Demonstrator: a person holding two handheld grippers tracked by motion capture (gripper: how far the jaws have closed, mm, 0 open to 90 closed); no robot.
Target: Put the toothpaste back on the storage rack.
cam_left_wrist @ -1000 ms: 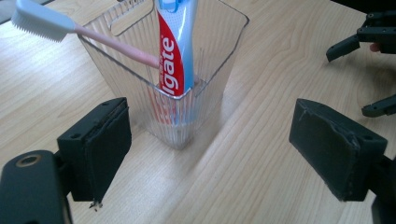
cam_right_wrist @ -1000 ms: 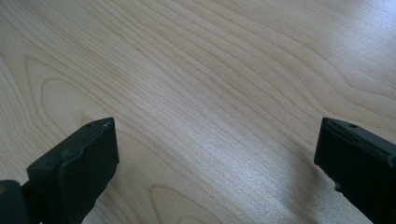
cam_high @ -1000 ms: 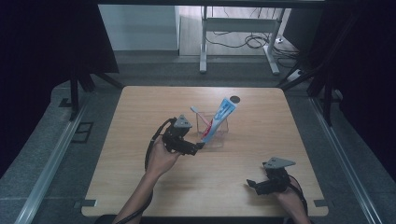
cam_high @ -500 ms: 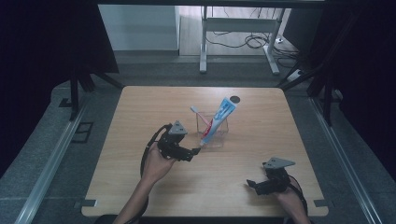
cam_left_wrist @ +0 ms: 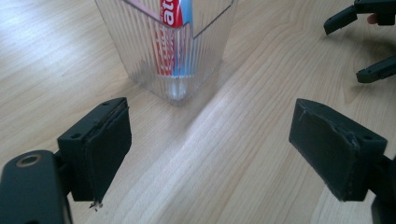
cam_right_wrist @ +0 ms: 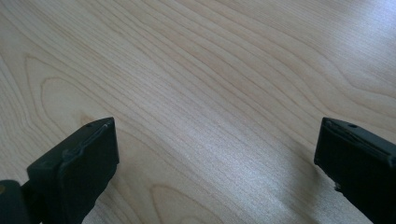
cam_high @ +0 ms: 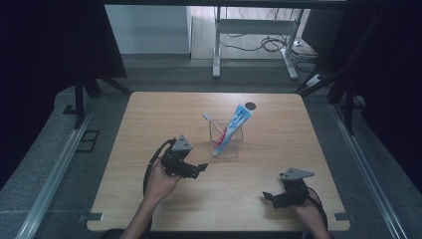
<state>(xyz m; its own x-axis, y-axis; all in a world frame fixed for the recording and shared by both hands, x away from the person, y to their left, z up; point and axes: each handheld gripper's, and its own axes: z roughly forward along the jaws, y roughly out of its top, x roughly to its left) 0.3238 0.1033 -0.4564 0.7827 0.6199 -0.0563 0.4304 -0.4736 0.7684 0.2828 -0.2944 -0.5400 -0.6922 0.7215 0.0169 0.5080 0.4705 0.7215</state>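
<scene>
Reaching toward the clear cup point(cam_high: 226, 141) mid-table, your left gripper point(cam_high: 198, 169) is wide open, empty.
Nudge its wall and the leaning toothpaste point(cam_high: 232, 127) and toothbrush point(cam_high: 213, 123) tip out; your right gripper point(cam_high: 269, 197) rests open, empty, near the front edge.

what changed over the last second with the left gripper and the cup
The left gripper has drawn back from the clear cup toward the person, jaws open and empty, now apart from it. The toothpaste tube and toothbrush stayed leaning in the cup. The right gripper stayed low near the table's near edge, jaws open.
</scene>
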